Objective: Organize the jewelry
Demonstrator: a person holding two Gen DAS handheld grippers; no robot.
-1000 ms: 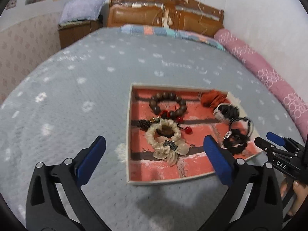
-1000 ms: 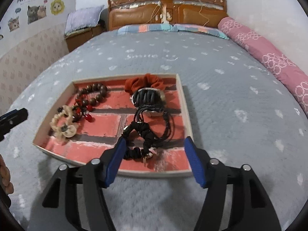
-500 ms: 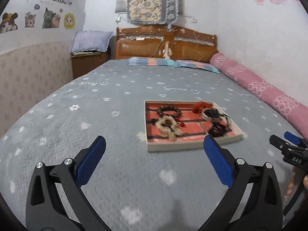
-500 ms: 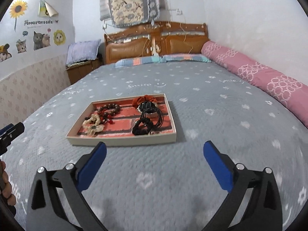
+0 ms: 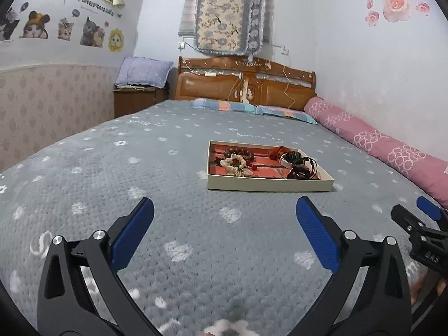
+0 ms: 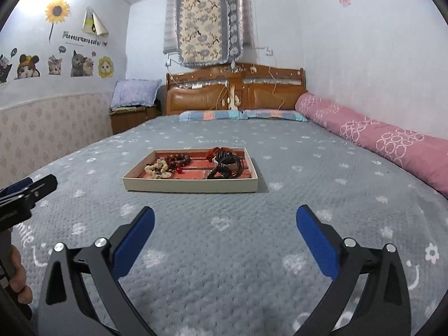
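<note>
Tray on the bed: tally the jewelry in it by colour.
Brown bead bracelet: 1
Cream scrunchie: 1
Red beads: 1
Orange-red scrunchie: 1
Black cord tangle, pieces too tangled to separate: 1
Total: 5

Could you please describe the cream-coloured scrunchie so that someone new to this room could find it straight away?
On the grey bedspread lies a shallow tray with a red brick-pattern floor. The cream-coloured scrunchie lies in its left half, just in front of the dark wooden bead bracelet. It is the only pale, ruffled fabric ring; the other pieces are dark or red.
</note>
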